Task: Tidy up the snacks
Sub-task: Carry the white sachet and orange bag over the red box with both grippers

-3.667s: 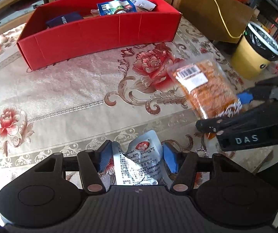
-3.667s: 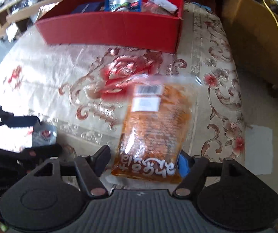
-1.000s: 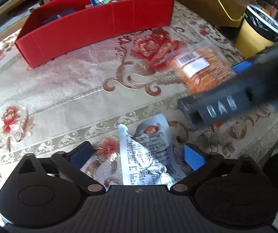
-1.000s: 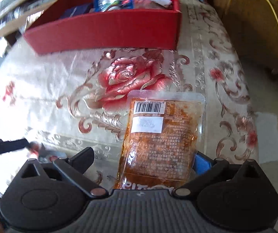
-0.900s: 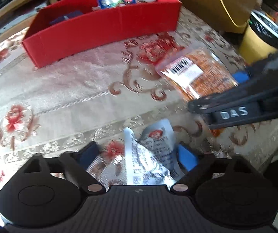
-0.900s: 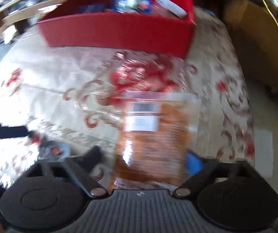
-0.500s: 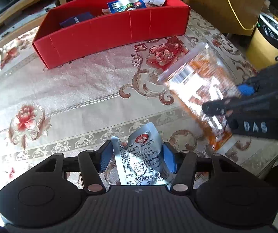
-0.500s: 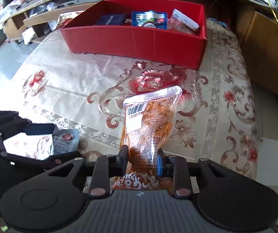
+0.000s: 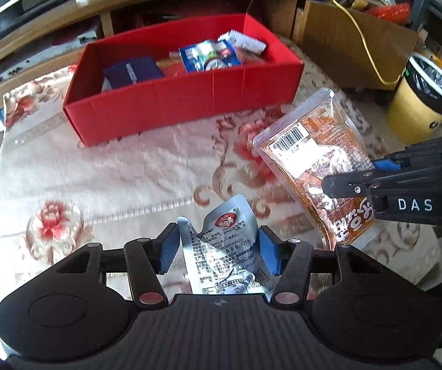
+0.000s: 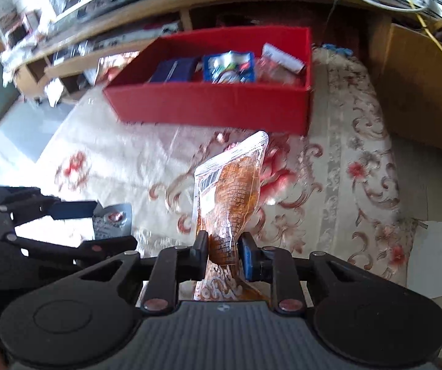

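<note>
Both jaws clamped: my left gripper (image 9: 218, 251) pinches the silver sachet (image 9: 225, 256), my right gripper (image 10: 222, 254) the orange pouch (image 10: 231, 197), both lifted off the tablecloth (image 9: 113, 169) before the red box (image 9: 184, 101).

A tabletop (image 9: 122, 166) draped in a cream cloth patterned with red roses carries an open red box (image 9: 190, 98) of snacks.
</note>
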### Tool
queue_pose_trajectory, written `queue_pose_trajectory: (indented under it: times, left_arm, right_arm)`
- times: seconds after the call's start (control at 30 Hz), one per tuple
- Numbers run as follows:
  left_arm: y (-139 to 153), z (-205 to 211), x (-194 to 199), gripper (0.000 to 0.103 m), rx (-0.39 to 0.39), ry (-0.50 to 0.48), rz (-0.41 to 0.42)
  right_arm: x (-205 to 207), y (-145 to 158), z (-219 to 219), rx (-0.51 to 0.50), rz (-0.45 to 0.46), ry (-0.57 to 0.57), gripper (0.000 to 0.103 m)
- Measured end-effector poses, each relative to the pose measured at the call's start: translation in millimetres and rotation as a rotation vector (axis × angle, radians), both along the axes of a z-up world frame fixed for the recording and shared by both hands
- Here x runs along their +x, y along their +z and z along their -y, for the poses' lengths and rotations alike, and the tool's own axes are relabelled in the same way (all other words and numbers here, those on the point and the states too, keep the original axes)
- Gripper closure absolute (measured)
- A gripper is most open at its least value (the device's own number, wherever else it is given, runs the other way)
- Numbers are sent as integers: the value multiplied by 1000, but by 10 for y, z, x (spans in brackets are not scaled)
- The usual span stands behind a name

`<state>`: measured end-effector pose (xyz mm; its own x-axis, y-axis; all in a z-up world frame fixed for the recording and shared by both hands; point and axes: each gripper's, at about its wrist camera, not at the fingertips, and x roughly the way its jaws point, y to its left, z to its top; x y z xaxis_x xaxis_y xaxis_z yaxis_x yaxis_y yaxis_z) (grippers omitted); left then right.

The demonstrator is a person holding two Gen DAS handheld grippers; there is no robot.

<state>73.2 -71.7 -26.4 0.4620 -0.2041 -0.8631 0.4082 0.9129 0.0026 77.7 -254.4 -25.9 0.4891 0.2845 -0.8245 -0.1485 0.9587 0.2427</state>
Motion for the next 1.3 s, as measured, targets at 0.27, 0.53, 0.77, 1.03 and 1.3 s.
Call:
queue_pose_trajectory:
  times: [0.27,0.53,0.77,1.03,1.3]
  left_arm:
    - [128,36,188,40,-36,-14,52]
    - [265,15,440,40,-78,0,98]
    - [401,41,728,40,-127,10,139]
    - [502,67,1043,40,-160,18,174]
    - [533,61,1340,40,-170,42,190]
  right_arm:
    - [128,98,46,26,16,-46,67]
    - [316,252,91,58,46,-93,67]
    - [526,384,163,93,68,-133,67]
    - [842,488,168,111,87,-159,67]
    - [1196,573,109,131,112,-164,67]
